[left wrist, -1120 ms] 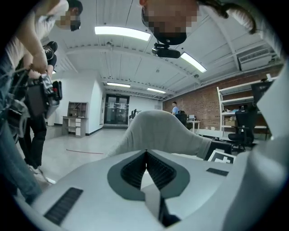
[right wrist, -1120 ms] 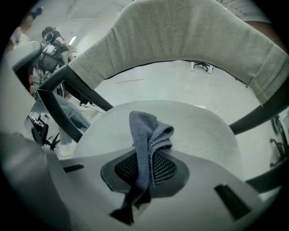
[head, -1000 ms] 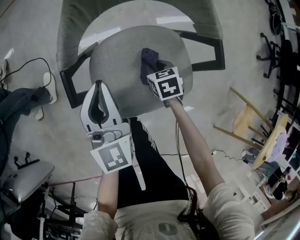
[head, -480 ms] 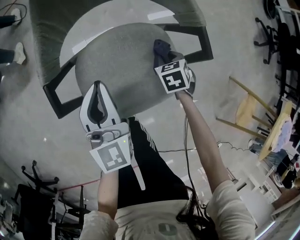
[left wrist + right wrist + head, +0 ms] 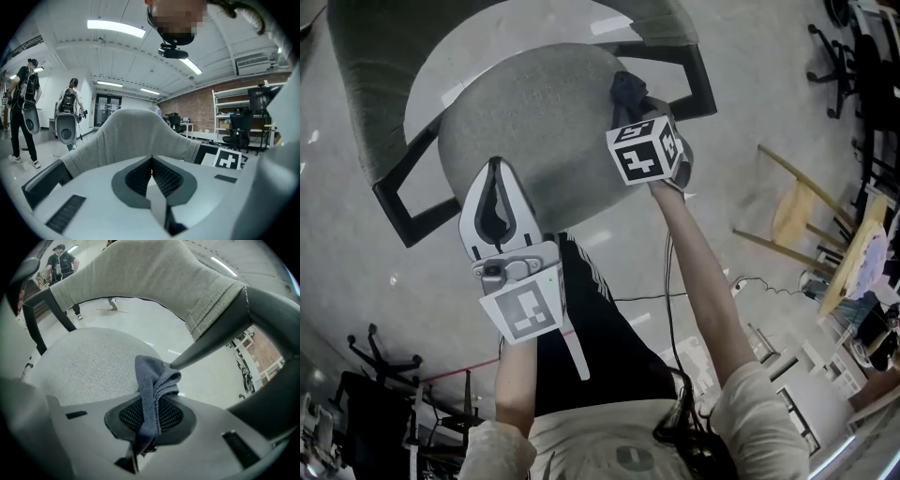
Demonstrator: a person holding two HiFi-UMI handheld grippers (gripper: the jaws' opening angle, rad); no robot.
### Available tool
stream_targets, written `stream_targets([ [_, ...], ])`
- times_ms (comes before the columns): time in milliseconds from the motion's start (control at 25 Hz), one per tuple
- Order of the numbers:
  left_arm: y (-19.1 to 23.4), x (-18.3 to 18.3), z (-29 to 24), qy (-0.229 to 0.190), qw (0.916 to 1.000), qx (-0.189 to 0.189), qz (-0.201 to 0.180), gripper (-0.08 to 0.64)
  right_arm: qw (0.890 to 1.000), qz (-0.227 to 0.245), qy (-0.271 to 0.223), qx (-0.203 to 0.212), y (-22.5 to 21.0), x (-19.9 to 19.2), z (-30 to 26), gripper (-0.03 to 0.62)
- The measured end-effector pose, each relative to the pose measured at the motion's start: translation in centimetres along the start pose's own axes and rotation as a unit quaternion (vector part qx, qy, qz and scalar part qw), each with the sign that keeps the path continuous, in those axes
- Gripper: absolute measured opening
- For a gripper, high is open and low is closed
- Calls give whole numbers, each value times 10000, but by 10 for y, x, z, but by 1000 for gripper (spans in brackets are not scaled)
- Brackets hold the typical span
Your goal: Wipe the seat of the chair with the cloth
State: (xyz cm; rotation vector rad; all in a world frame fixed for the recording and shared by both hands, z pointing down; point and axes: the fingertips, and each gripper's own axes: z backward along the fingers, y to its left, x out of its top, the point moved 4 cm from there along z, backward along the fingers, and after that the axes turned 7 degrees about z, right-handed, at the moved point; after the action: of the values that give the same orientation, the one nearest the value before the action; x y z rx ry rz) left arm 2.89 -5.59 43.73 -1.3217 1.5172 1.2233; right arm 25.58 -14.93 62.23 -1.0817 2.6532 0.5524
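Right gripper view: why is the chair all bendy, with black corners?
Right gripper view: a wide-angle lens curves the grey fabric chair back and darkens the corners; the dark blue cloth looks sharp. Left gripper view: bright ceiling strip lights glare.

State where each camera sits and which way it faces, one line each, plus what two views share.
Head view: on the person's head, looking steeply down at the round grey fabric chair seat; arms and torso show.
Left gripper view: rides the left gripper, facing the grey chair backrest; shut, empty jaws show.
Right gripper view: rides the right gripper, facing across the seat; jaws pinch the dark blue cloth.
Shared: head and right gripper views show cloth and seat.
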Motion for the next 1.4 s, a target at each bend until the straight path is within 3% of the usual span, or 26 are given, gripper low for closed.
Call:
stream_targets([
  [520, -2, -5, -1, 68, 10000, 13, -67, 15, 9985, -250, 140, -463, -11, -10, -2, 55],
  [760, 10, -7, 8, 94, 9998, -50, -149, 15, 9989, -285, -116, -350, -12, 1, 9, 55],
  [1080, 32, 24, 23, -160, 9996, 248, -38, 15, 9908, -406, -1134, 613, 3, 59, 83, 55],
  [1200, 60, 40, 44, -384, 9984, 397, -121, 15, 9795, -413, -1635, 1098, 43, 95, 129, 55],
  [1400, 99, 43, 73, -516, 9949, 862, -76, 15, 9538, 115, -2195, 2046, 132, 135, 178, 55],
])
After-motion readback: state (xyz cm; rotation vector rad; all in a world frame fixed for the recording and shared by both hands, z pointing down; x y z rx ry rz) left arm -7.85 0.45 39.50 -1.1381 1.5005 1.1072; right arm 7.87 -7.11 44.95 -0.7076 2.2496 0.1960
